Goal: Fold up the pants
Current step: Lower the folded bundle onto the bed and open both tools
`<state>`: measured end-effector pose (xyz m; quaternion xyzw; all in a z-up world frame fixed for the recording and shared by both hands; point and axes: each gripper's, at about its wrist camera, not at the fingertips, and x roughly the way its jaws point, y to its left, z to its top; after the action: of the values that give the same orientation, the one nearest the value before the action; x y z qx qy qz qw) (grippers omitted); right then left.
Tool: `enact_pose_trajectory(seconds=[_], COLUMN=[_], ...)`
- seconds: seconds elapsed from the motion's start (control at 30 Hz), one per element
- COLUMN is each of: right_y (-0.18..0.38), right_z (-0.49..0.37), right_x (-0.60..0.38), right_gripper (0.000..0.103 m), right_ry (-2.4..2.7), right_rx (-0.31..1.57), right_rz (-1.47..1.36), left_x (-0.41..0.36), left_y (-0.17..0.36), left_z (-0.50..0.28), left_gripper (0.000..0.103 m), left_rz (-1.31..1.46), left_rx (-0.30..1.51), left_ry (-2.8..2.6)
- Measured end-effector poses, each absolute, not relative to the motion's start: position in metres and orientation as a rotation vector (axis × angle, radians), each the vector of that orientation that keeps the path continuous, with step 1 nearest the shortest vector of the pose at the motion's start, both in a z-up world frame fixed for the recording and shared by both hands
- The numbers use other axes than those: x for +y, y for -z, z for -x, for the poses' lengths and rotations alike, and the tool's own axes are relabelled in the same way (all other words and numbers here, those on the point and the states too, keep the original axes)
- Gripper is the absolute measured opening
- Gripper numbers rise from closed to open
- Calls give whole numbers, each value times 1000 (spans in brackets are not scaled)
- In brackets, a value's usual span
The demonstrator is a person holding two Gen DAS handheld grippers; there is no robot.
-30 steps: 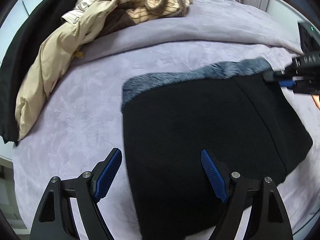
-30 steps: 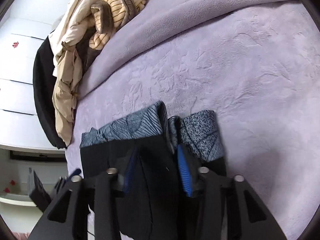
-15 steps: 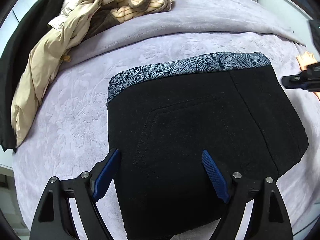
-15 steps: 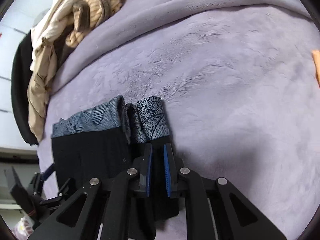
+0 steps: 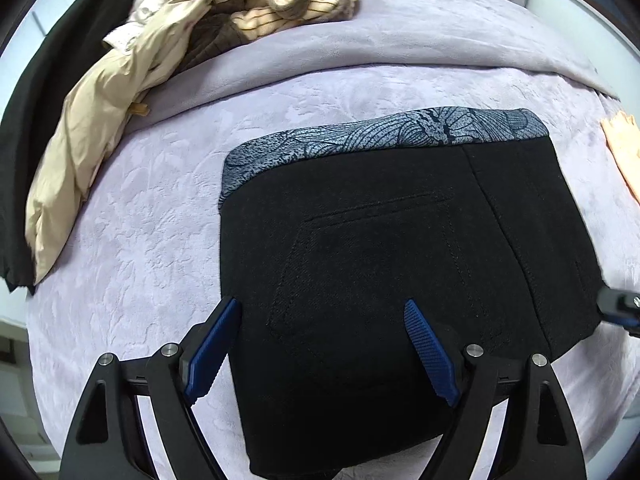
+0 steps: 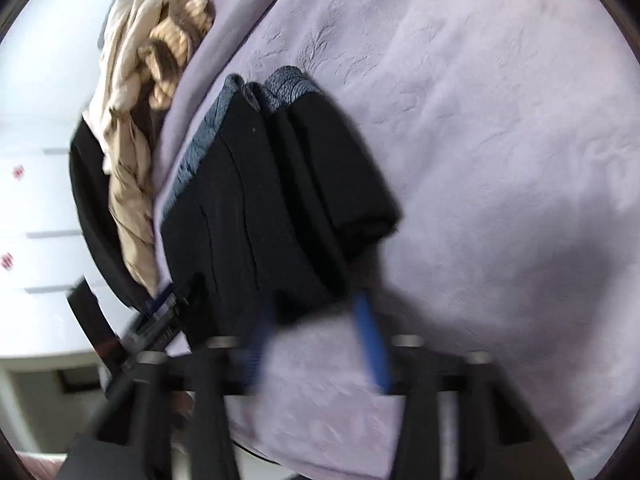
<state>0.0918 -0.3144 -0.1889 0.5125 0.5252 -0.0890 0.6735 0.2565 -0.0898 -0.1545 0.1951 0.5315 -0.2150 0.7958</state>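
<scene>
The black pants (image 5: 380, 272) lie folded into a compact stack on the lilac bedspread (image 5: 140, 240), with the blue-grey patterned waistband (image 5: 380, 136) at the far edge. My left gripper (image 5: 320, 348) is open and empty, its blue pads hovering over the near part of the stack. In the right wrist view the folded pants (image 6: 272, 208) show from the side. My right gripper (image 6: 316, 344) is open and empty, just off the stack's near edge; this view is motion-blurred. The right gripper's tip shows at the left wrist view's right edge (image 5: 620, 308).
A heap of clothes lies at the far left: a beige jacket (image 5: 92, 132), a striped tan garment (image 5: 296, 0) and a black garment (image 5: 40, 100). A folded lilac blanket (image 5: 400, 36) runs across the back. A peach item (image 5: 624, 148) lies at the right edge.
My right gripper was shut on the pants' edge half a second ago; it has let go, opened and pulled back, swinging round. The left gripper stayed open over the stack.
</scene>
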Motion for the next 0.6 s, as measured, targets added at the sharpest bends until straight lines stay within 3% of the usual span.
enact_pose_trajectory(seconds=[0.1,0.3,0.6], right_y=[169,183,183], right_z=[-105,-122,-120], right_x=[-313,-308,-308], right_gripper=[15,15,23], right_ry=[164,178,219], right_rx=[1144,1278,1305], right_rz=[-1025,-785,-786], left_x=[-89,-99,-96], left_y=[154,160,151], left_z=[-260,-262,-254], left_gripper=[85,92,92], left_rz=[-398,-434,-470], left_rx=[1146,1160,1257], left_ry=[443,415,394])
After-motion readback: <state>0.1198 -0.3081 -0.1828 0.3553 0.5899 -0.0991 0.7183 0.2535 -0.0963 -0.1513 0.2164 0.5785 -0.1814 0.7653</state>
